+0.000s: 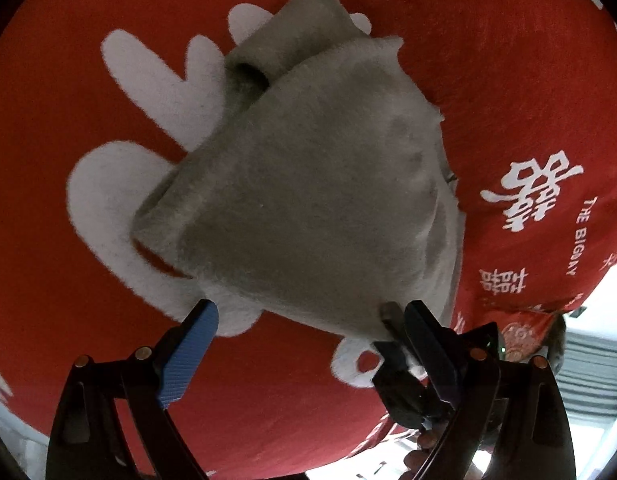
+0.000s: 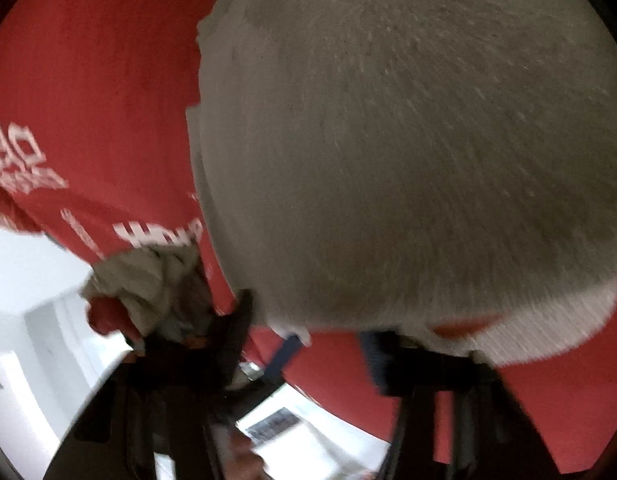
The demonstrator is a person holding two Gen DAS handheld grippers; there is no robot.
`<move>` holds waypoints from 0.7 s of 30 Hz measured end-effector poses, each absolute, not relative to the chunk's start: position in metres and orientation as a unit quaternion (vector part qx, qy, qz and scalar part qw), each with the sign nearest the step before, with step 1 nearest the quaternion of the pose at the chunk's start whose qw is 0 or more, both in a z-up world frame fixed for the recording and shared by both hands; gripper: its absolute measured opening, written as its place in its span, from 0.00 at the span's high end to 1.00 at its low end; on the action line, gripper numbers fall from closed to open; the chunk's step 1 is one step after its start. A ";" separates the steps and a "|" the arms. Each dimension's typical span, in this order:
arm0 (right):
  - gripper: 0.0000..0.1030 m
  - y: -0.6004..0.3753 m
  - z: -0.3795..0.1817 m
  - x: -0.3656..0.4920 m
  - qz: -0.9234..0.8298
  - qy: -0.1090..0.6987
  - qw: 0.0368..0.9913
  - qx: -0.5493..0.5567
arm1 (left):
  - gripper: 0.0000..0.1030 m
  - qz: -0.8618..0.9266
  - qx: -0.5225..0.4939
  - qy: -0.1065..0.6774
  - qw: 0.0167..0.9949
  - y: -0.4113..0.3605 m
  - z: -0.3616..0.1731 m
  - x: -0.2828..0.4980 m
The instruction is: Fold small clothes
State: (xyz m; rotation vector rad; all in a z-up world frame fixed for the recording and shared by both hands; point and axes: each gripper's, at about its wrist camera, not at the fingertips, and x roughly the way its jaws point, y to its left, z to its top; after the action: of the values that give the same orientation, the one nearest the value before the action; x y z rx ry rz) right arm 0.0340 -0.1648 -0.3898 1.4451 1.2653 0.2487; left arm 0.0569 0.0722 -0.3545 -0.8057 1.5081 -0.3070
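Big red cloth with white print covers the whole tabletop. On it sits the small grey fleece garment, folded over. Left gripper has its jaws wide apart at the garment's near hem. Right gripper is blurry, jaws apparently pinched onto the garment's edge.
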 end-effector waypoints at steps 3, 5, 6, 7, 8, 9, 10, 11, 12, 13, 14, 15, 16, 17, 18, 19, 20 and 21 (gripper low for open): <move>0.91 -0.168 -0.382 0.041 0.121 0.515 0.571 0.628 | 0.08 -0.139 -0.372 0.649 0.649 0.065 -0.352 0.063; 0.91 -0.171 -0.367 0.043 0.145 0.509 0.586 0.614 | 0.08 -0.138 -0.373 0.637 0.661 0.057 -0.348 0.072; 0.91 -0.173 -0.362 0.043 0.153 0.508 0.589 0.609 | 0.08 -0.136 -0.368 0.632 0.669 0.053 -0.346 0.076; 0.91 -0.173 -0.355 0.043 0.163 0.510 0.593 0.601 | 0.08 -0.133 -0.352 0.625 0.684 0.047 -0.342 0.083; 0.91 -0.173 -0.351 0.043 0.167 0.514 0.597 0.593 | 0.08 -0.127 -0.336 0.622 0.696 0.042 -0.341 0.088; 0.91 -0.172 -0.350 0.043 0.170 0.518 0.600 0.586 | 0.08 -0.119 -0.318 0.620 0.707 0.038 -0.342 0.092; 0.91 -0.171 -0.350 0.043 0.172 0.524 0.602 0.578 | 0.08 -0.110 -0.299 0.622 0.715 0.034 -0.345 0.096; 0.91 -0.170 -0.352 0.044 0.172 0.532 0.602 0.570 | 0.08 -0.106 -0.289 0.622 0.720 0.033 -0.348 0.099; 0.91 -0.168 -0.354 0.044 0.171 0.538 0.601 0.566 | 0.08 -0.105 -0.285 0.617 0.726 0.033 -0.348 0.100; 0.91 -0.167 -0.358 0.044 0.171 0.543 0.599 0.563 | 0.08 -0.105 -0.276 0.615 0.731 0.032 -0.347 0.102; 0.91 -0.166 -0.360 0.043 0.172 0.547 0.598 0.560 | 0.05 -0.107 -0.273 0.617 0.730 0.031 -0.348 0.103; 0.91 -0.164 -0.361 0.043 0.174 0.552 0.598 0.554 | 0.01 -0.116 -0.277 0.618 0.727 0.032 -0.350 0.104; 0.91 -0.164 -0.362 0.042 0.176 0.555 0.600 0.549 | 0.01 -0.121 -0.286 0.619 0.721 0.034 -0.352 0.105; 0.91 -0.163 -0.363 0.041 0.177 0.557 0.601 0.546 | 0.01 -0.122 -0.291 0.622 0.717 0.036 -0.354 0.107; 0.91 -0.163 -0.364 0.040 0.178 0.558 0.600 0.545 | 0.01 -0.123 -0.297 0.624 0.712 0.038 -0.355 0.108; 0.91 -0.162 -0.365 0.040 0.178 0.559 0.599 0.544 | 0.01 -0.121 -0.307 0.627 0.706 0.041 -0.356 0.110; 0.91 -0.162 -0.364 0.040 0.180 0.561 0.601 0.540 | 0.01 -0.118 -0.313 0.633 0.698 0.042 -0.356 0.113; 0.91 -0.161 -0.363 0.041 0.182 0.563 0.603 0.536 | 0.02 -0.111 -0.311 0.636 0.697 0.042 -0.355 0.114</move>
State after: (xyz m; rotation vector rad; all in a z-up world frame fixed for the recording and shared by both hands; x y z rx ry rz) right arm 0.0407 -0.1610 -0.3626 1.2413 1.3032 0.4208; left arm 0.1142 0.0423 -0.3550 -0.6946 1.4195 -0.2487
